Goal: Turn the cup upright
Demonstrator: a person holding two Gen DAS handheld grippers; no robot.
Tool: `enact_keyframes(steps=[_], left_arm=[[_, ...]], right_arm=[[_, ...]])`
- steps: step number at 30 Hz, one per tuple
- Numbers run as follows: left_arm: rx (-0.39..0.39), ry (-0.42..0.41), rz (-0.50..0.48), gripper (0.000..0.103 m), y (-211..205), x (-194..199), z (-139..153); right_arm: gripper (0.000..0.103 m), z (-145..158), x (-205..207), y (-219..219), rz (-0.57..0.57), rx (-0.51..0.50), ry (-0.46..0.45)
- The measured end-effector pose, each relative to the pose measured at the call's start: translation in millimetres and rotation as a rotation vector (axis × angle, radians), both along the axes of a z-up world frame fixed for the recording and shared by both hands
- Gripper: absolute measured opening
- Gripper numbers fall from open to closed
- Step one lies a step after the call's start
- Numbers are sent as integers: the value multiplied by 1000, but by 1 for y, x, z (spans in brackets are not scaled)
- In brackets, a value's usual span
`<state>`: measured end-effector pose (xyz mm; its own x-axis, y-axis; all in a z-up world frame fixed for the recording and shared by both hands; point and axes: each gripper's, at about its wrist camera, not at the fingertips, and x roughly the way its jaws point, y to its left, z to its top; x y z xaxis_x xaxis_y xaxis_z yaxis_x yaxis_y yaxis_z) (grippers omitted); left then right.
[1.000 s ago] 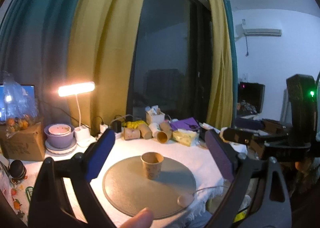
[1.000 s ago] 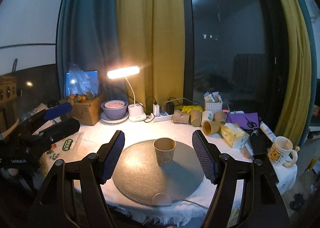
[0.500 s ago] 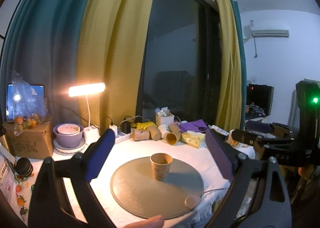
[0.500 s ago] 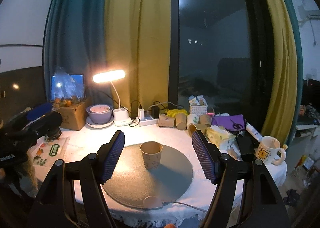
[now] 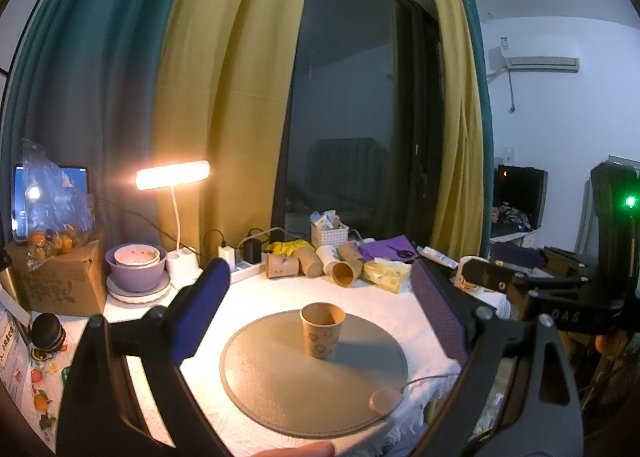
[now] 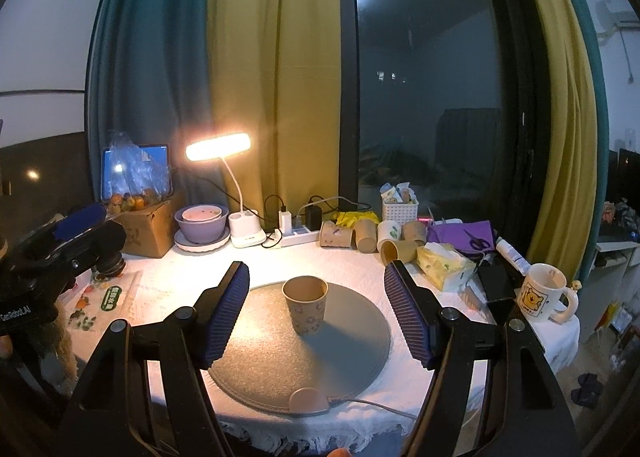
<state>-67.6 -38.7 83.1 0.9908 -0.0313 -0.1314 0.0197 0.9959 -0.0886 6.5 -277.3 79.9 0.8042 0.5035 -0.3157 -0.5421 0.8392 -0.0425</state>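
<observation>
A brown paper cup (image 5: pixel 322 329) stands upright, mouth up, on a round grey mat (image 5: pixel 280 389); it also shows in the right wrist view (image 6: pixel 305 304) on the same mat (image 6: pixel 352 357). My left gripper (image 5: pixel 320 311) is open and empty, held back from the cup. My right gripper (image 6: pixel 316 313) is open and empty, its jaws wide on either side of the cup but nearer the camera. The right gripper's body shows at the right of the left wrist view (image 5: pixel 560 297), the left gripper's body at the left of the right wrist view (image 6: pixel 60 249).
Several paper cups (image 6: pixel 368 237) lie at the back of the white-clothed table (image 6: pixel 168 281). A lit desk lamp (image 6: pixel 218 147), purple bowls (image 6: pixel 202 223), a cardboard box (image 6: pixel 148 229), a power strip (image 6: pixel 296 233), a tissue pack (image 6: pixel 444 265) and a white mug (image 6: pixel 540 293) surround the mat.
Both grippers have drawn back and risen slightly from the cup, staying open. The cup stands unmoved on the mat.
</observation>
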Motion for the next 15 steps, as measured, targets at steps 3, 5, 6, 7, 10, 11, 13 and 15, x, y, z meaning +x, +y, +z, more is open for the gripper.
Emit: enact_keyframes(steps=[3,5,6,7,10,11,13,15], left_arm=[[0,1,-3,93,0,0,1],[1,0,-6,93,-1,0,0],[1,-1,-6,93,-1,-1,0],[0,-1,-7,93,-1,-1,0],[0,0,-8,93,-2,-1,0],[0,-2,-9,93,-2,-1,0],[-1,-1,-10,93,-2,-1,0],[-1,-1,-9,93,-3,-1,0]], right_arm=[[73,0,0,0,-1,0,0],[73,-1,-1,1,-1,0,0],[73,-1,-1,1,-1,0,1],[73,-1,-1,1,-2,1,0],[73,-1,-1,0,-1,1,1],[73,-1,0,0,-1,1,1],[73,-1,0,0,-1,1,1],[73,-1,0,0,-1,1,1]])
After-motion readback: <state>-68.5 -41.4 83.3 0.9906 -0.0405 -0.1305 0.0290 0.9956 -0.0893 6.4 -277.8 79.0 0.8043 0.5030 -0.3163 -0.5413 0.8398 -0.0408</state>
